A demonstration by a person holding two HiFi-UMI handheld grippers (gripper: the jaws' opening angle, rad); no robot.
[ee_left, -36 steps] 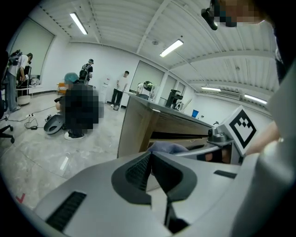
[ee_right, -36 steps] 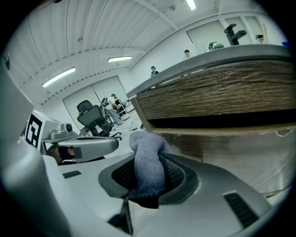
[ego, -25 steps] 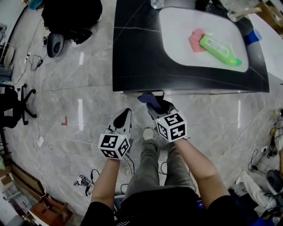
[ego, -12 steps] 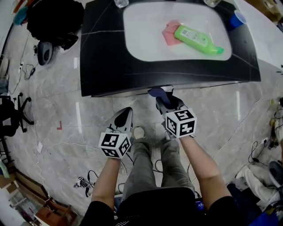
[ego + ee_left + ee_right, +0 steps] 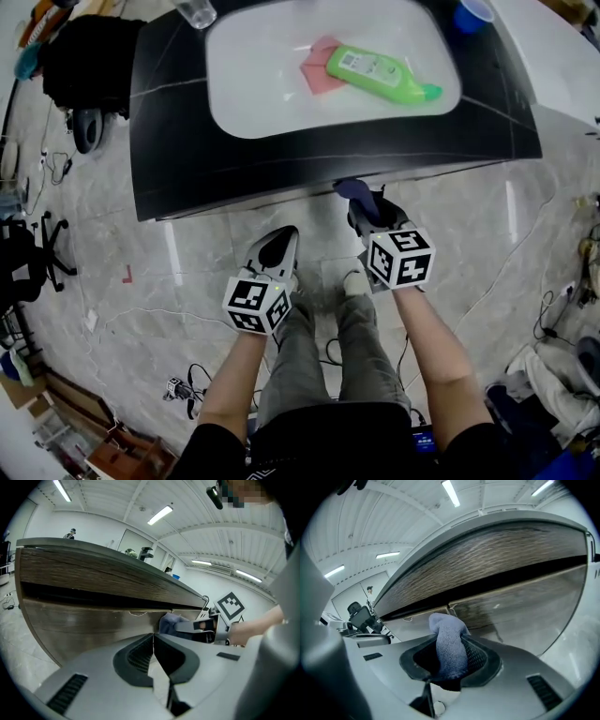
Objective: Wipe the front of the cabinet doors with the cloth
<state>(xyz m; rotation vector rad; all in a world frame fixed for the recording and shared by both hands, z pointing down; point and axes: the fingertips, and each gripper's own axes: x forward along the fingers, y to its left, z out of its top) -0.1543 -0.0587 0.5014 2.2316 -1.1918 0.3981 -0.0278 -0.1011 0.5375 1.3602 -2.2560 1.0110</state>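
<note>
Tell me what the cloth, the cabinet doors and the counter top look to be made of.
Cloth: soft blue-grey knit or terry fabric, matte; looped weave shows.
Cabinet doors: brown wood grain with a slight sheen, likely veneer or laminate, can't tell which.
Counter top: glossy black with thin white veins, stone or stone-look slab.

Lab-like workshop hall: ceiling strip lights [image 5: 451,492], floor cables [image 5: 553,314], office chair [image 5: 26,251].
</note>
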